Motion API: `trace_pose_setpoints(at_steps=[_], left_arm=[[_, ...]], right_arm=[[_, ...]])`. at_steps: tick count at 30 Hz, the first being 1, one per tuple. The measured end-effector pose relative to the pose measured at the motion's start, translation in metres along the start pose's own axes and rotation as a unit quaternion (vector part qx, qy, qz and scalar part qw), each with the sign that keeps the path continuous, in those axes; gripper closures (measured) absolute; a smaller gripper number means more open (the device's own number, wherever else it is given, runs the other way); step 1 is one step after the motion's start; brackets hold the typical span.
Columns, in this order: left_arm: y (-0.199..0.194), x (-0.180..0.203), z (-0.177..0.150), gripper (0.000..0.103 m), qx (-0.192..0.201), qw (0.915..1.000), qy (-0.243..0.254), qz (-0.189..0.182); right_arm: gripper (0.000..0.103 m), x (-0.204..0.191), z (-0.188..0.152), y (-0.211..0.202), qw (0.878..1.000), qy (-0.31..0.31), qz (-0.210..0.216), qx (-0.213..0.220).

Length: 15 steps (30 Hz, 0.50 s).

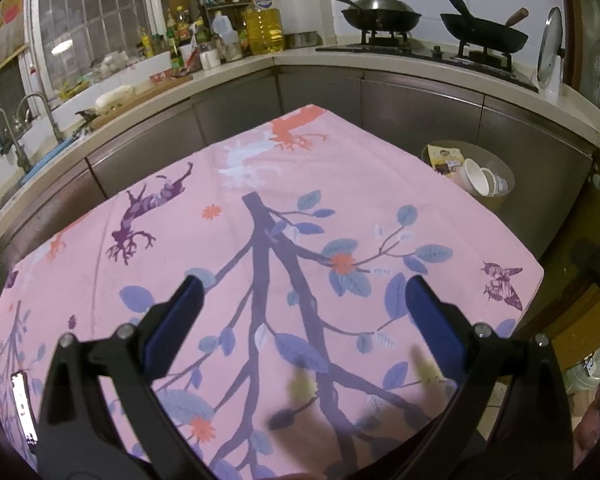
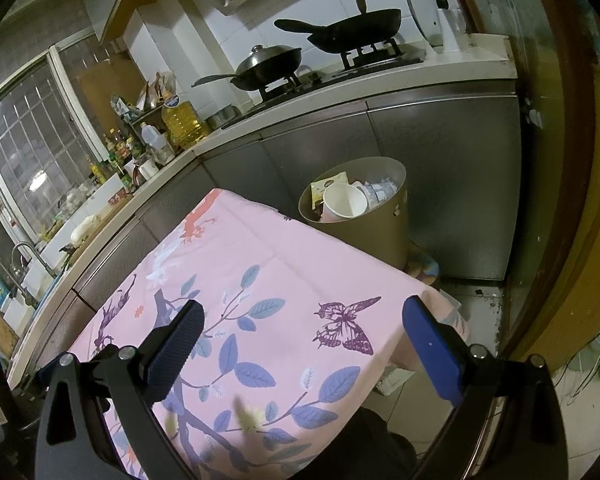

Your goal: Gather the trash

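An olive round trash bin (image 1: 496, 196) (image 2: 384, 232) stands on the floor past the table's far right corner. Inside it lie a white paper cup (image 1: 474, 178) (image 2: 346, 202), a yellow wrapper (image 1: 446, 156) (image 2: 328, 182) and a crumpled plastic bottle (image 2: 380, 192). The table wears a pink cloth (image 1: 260, 184) (image 2: 284, 264) printed with branches, leaves and a butterfly. My left gripper (image 1: 302, 288) hovers open over the cloth's middle, nothing between its blue pads. Near the table's right edge my right gripper (image 2: 304, 314) is open and holds nothing.
A kitchen counter wraps the back, with two woks (image 1: 380, 12) (image 1: 484, 34) on a gas stove, oil and sauce bottles (image 1: 262, 28) and a sink tap (image 1: 4, 136) at left. A phone (image 1: 24, 412) lies on the table's near left edge. Tiled floor (image 2: 476, 304) shows right of the table.
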<state>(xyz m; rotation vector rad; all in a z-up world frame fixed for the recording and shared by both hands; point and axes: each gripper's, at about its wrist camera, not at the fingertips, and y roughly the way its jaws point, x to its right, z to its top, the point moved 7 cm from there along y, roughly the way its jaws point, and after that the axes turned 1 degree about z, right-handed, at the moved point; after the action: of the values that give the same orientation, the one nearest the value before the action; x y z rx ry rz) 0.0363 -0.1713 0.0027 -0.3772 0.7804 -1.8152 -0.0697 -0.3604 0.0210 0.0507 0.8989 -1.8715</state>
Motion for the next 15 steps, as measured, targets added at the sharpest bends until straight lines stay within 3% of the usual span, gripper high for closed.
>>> trace_pose_setpoints(at_steps=[15], left_arm=[[0.0017,-0.0033,-0.0037,0.006,-0.006,1.0,-0.002,-0.003]], right_arm=[[0.007,-0.0079,0.0012,0.0001,1.0,-0.01,0.009,-0.002]])
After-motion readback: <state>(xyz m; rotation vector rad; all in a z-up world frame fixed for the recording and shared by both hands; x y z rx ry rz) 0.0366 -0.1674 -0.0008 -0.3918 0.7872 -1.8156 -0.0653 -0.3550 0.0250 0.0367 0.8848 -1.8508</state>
